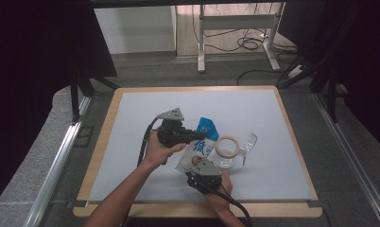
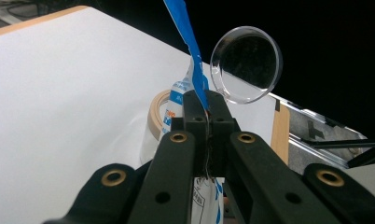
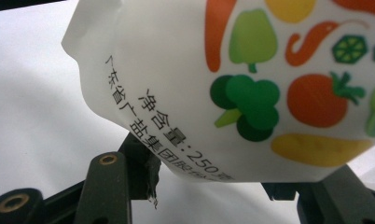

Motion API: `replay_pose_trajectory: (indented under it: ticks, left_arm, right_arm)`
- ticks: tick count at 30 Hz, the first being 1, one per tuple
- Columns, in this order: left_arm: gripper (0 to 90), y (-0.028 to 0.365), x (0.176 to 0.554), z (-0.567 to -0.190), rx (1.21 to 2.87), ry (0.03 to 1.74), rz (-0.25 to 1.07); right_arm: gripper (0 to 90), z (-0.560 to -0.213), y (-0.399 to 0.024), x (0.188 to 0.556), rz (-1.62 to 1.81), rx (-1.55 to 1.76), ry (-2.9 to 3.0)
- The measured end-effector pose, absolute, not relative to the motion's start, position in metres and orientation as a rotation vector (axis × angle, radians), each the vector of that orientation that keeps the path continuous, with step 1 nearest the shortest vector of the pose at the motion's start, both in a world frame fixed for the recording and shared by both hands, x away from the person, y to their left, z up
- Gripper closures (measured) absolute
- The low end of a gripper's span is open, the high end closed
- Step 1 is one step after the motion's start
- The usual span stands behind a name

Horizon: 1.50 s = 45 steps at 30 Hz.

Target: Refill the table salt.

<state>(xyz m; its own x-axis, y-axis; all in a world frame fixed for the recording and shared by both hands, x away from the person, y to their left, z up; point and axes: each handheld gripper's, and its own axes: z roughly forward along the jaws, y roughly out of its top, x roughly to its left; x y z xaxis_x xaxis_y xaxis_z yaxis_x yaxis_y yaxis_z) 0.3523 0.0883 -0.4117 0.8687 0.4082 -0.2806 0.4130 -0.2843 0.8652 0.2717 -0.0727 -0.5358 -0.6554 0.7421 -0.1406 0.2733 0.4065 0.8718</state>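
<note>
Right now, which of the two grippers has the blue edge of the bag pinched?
The left gripper: its jaws are shut on the bag's blue top strip, while the right gripper is at the bag's white bottom end.

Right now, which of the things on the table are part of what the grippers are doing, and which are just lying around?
In use:
- blue and white bag, pinched by the left gripper
- right gripper, at the bag's lower end
- clear jar with its open lid, right beside the bag

Lying about:
- cables on the floor beyond the table

High view overhead, facing forward-down on table [image 1: 131,142], left gripper view close along jaws toward far edge, right gripper view tight on shared bag [image 3: 232,84]
</note>
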Motion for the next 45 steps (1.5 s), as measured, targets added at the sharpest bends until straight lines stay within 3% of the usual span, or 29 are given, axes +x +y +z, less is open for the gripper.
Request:
replay_pose_trajectory:
  ticks: [45]
  left_arm:
    - [89.9,0.059,0.389,-0.406,2.050,0.603,-0.081]
  right_arm:
    - [50.1,-0.530,-0.074,0.270,1.254,0.888,2.098]
